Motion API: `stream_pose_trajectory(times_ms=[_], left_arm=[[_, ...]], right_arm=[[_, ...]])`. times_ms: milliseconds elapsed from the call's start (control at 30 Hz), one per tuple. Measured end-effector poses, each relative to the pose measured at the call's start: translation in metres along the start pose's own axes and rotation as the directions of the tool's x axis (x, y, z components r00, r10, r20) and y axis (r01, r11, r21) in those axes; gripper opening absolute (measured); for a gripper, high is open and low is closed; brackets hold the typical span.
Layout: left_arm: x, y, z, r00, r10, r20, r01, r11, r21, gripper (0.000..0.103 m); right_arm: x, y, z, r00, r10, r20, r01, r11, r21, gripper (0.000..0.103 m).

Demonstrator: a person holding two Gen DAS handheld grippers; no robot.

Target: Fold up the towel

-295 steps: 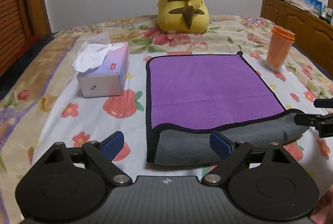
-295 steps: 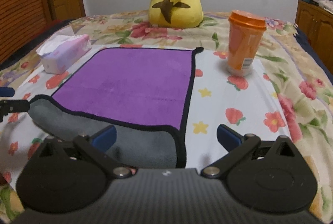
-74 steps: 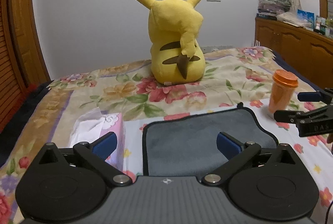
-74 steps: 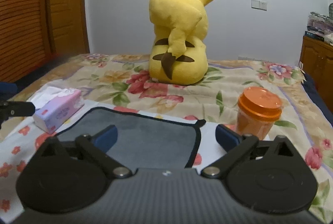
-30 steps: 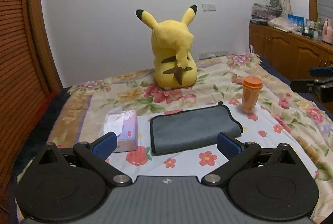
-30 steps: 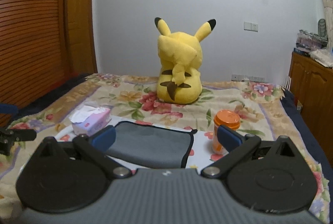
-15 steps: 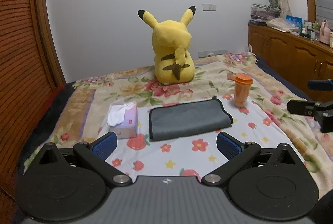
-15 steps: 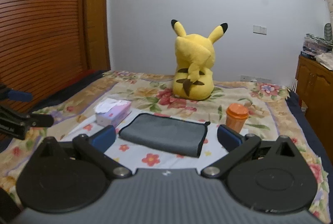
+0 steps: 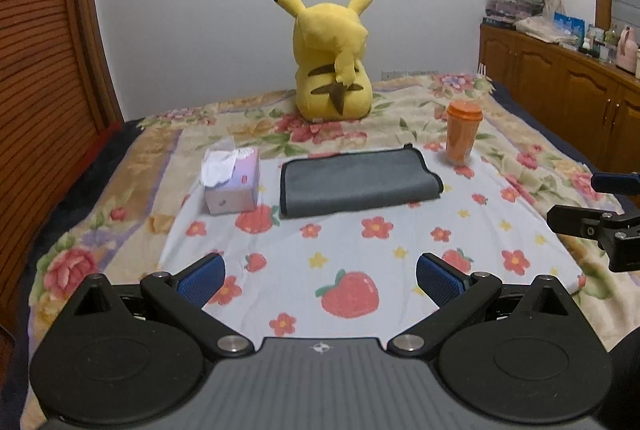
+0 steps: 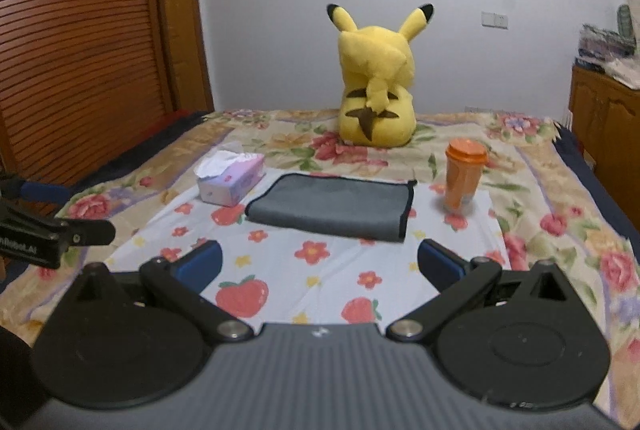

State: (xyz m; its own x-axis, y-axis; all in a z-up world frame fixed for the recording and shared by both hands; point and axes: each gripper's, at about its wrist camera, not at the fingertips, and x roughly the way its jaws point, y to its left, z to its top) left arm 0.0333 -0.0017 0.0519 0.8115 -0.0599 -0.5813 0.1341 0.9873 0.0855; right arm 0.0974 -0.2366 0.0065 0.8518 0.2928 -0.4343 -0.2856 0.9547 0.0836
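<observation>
The towel [image 9: 356, 181] lies folded on the bed, grey side up with a black hem, between a tissue box and an orange cup. It also shows in the right wrist view [image 10: 332, 205]. My left gripper [image 9: 320, 276] is open and empty, well short of the towel above the flowered sheet. My right gripper [image 10: 318, 260] is open and empty too, also held back from the towel. Each gripper shows at the edge of the other's view: the right one [image 9: 600, 202] and the left one [image 10: 48, 214].
A tissue box [image 9: 232, 180] sits left of the towel and an orange lidded cup [image 9: 462, 132] to its right. A yellow plush toy [image 9: 332, 70] sits at the far end of the bed. Wooden cabinets [image 9: 560, 82] stand on the right, a slatted wooden door [image 10: 80, 30] on the left.
The towel went from half folded with purple showing to fully folded, grey side up. Both grippers have since drawn back from it and dropped lower over the sheet.
</observation>
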Motion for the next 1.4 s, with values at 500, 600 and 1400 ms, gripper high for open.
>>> stream_pose_trajectory(times_ms=[500,600,1400], left_arm=[[0.036,-0.011,-0.043,1.000,0.009,-0.029,-0.009,0.999,-0.034,0.103],[0.041,-0.010,-0.048,0.999,0.014,-0.036,-0.015,0.999,-0.043,0.103],[0.045,-0.008,-0.057,0.999,0.035,0.018,-0.034,0.997,-0.067,0.103]], right_arm=[[0.019,0.008,-0.038,0.999,-0.011,-0.030,0.012,1.000,0.013,0.103],[0.023,0.009,-0.045,0.999,-0.017,-0.041,0.017,1.000,0.009,0.103],[0.034,0.005,-0.056,0.997,-0.069,-0.019,0.070,0.997,0.014,0.103]])
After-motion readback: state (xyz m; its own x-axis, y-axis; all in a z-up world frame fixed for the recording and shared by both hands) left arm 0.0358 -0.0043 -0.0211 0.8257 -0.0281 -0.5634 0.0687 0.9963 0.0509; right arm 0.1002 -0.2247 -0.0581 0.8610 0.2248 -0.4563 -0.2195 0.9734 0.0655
